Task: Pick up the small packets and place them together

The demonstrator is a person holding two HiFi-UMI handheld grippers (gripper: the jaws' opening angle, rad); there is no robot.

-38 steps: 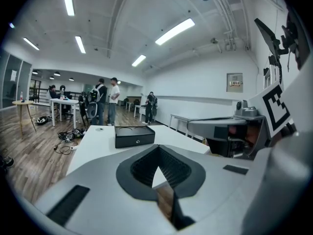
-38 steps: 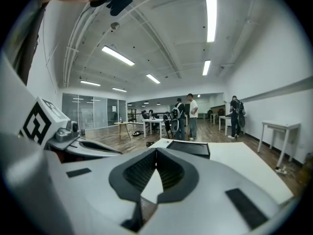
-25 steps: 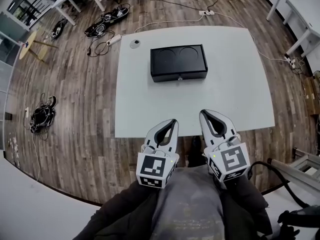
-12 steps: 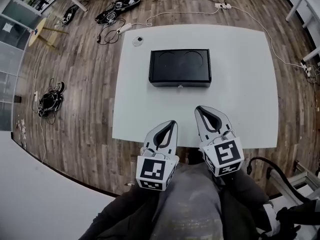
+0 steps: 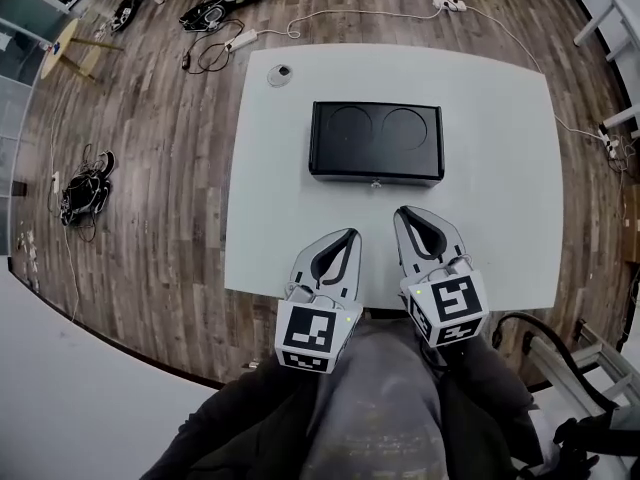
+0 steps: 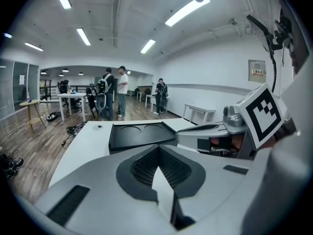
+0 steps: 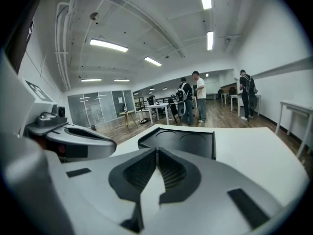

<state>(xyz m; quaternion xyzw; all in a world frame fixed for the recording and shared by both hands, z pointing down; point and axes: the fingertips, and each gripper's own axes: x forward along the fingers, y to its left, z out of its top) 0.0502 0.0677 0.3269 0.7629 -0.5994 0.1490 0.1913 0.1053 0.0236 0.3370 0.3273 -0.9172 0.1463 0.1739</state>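
Note:
No small packets show in any view. A closed black box (image 5: 376,143) with two round recesses in its lid lies on the white table (image 5: 500,168). My left gripper (image 5: 350,234) hangs over the table's front edge, shut with nothing between its jaws. Just right of it, my right gripper (image 5: 404,211) is also shut and empty, its tip a short way in front of the box. The left gripper view looks past the closed tips (image 6: 158,149) at the box (image 6: 142,133). The right gripper view shows the box (image 7: 181,141) beyond its own closed tips (image 7: 156,151).
A small round object (image 5: 280,71) sits near the table's far left corner. Cables and a power strip (image 5: 240,40) lie on the wood floor beyond. Several people (image 6: 115,92) stand far off by other tables. A white table leg (image 5: 610,13) stands at upper right.
Both grippers have moved forward from in front of the table to over its front edge, closer to the black box. Both stayed shut.

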